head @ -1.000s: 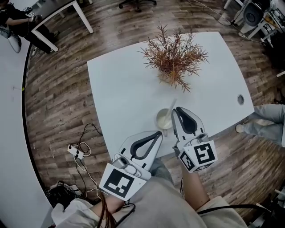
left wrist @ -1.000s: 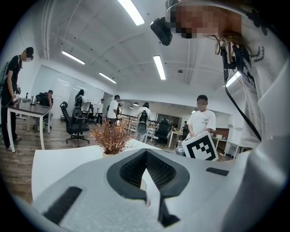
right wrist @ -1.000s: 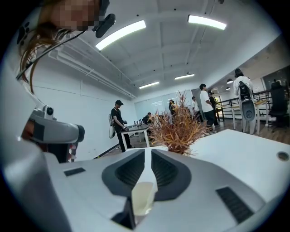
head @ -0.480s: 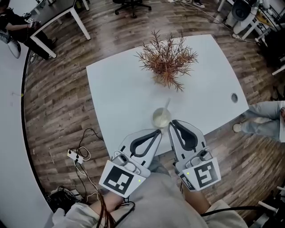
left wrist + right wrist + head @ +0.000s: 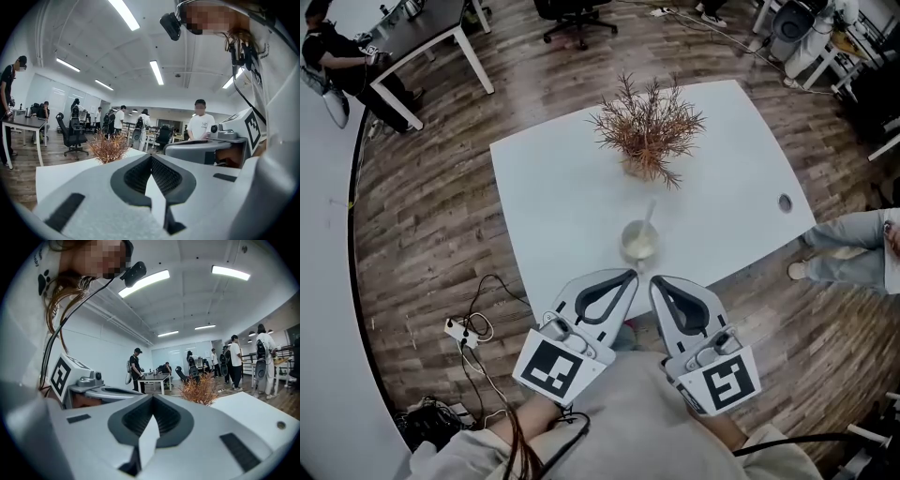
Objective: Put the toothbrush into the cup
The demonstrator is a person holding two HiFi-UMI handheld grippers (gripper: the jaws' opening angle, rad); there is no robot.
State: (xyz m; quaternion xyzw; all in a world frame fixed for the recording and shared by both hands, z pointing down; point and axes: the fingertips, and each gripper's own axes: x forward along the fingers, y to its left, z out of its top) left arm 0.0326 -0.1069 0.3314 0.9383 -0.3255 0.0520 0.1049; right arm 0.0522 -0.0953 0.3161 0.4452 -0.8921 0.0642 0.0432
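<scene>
A pale cup (image 5: 639,242) stands on the white table (image 5: 553,187) near its front edge. The white toothbrush (image 5: 650,215) leans upright inside it. My left gripper (image 5: 630,273) and right gripper (image 5: 655,280) hover side by side just off the table's front edge, both short of the cup and apart from it. Each is shut with nothing between its jaws. The left gripper view shows the left gripper (image 5: 151,157) closed at its tips, and the right gripper view shows the right gripper (image 5: 152,397) the same. In both gripper views the cup is hidden.
A dried reddish plant (image 5: 645,131) stands at the table's far middle. A cable hole (image 5: 785,202) sits near the right edge. Cables and a power strip (image 5: 459,328) lie on the wooden floor at left. A person's legs (image 5: 848,246) stand at right.
Both grippers have drawn back toward me, away from the cup; the right one was beside it a second ago. The toothbrush stays in the cup.
</scene>
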